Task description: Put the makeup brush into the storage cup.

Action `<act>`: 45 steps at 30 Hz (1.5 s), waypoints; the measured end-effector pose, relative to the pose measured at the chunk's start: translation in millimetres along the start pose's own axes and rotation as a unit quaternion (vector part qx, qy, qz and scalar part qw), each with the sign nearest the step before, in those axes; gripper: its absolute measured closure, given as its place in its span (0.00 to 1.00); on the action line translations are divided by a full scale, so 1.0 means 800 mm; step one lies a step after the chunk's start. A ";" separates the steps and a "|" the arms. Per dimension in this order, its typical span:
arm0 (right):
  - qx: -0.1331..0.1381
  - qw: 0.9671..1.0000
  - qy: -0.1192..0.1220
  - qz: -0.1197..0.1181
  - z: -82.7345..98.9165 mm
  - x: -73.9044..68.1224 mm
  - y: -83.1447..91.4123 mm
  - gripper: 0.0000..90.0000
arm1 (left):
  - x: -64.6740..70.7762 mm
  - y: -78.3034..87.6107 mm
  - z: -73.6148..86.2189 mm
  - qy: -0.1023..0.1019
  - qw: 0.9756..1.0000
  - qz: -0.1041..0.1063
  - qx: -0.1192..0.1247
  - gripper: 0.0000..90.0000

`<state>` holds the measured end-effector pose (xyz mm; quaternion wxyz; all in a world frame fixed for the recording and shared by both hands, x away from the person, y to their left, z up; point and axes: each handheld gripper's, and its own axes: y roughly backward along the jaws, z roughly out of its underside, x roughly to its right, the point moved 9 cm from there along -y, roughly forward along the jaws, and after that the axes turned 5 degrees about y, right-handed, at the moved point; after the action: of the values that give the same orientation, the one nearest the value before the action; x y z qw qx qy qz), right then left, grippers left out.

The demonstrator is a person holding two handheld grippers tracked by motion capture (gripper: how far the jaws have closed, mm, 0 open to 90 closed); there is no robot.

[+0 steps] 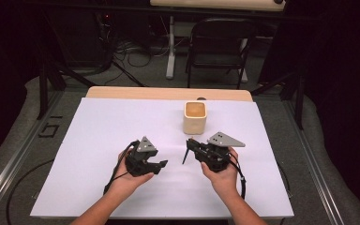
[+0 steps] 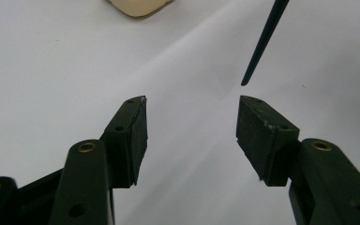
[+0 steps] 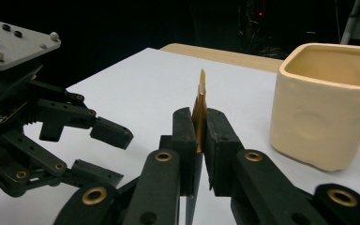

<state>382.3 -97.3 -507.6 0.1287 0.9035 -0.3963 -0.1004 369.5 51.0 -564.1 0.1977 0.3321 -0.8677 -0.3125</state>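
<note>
A white surface (image 1: 98,154) is spreading wide around both hands, with open room on every side. A cream square cup (image 1: 195,117) is standing upright just beyond the right tool (image 1: 191,144). That tool is gripping a thin stick (image 3: 199,110), dark at its lower tip and tan at the top, pointing down. The left tool (image 1: 161,165) is sitting open, holding nothing, near the stick's tip.

White sheet (image 1: 98,140) bare left of left gripper (image 1: 161,165); cup (image 1: 195,117) blocks far side, seemingly near right gripper (image 1: 191,146)
</note>
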 end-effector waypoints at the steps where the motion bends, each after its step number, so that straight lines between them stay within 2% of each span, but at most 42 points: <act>1: -0.003 1.000 0.001 0.000 0.000 0.001 0.000 0.93 | -0.003 0.002 0.001 0.000 1.000 -0.001 0.002 0.48; 11: -0.007 1.000 0.006 0.015 -0.009 0.014 0.003 0.93 | -0.027 0.012 0.005 0.025 0.999 -0.012 0.023 0.41; 21: -0.011 0.999 0.014 0.028 -0.017 0.028 0.005 0.93 | -0.048 0.021 0.009 0.063 0.997 -0.006 0.037 0.39; 27: -0.013 0.999 0.009 0.035 -0.024 0.038 0.008 0.93 | -0.056 0.028 0.014 0.066 0.997 -0.016 0.042 0.39; 33: -0.012 0.999 0.015 0.044 -0.032 0.046 0.010 0.93 | -0.064 0.035 0.019 0.071 0.996 -0.024 0.043 0.39; 45: -0.001 0.999 0.030 0.044 -0.066 0.052 0.006 0.93 | -0.072 0.039 0.026 0.078 0.995 -0.034 0.047 0.39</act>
<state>421.8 -122.8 -459.7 0.1452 0.8879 -0.4313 -0.0680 384.3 118.3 -565.7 0.2382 0.3937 -0.8515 -0.2513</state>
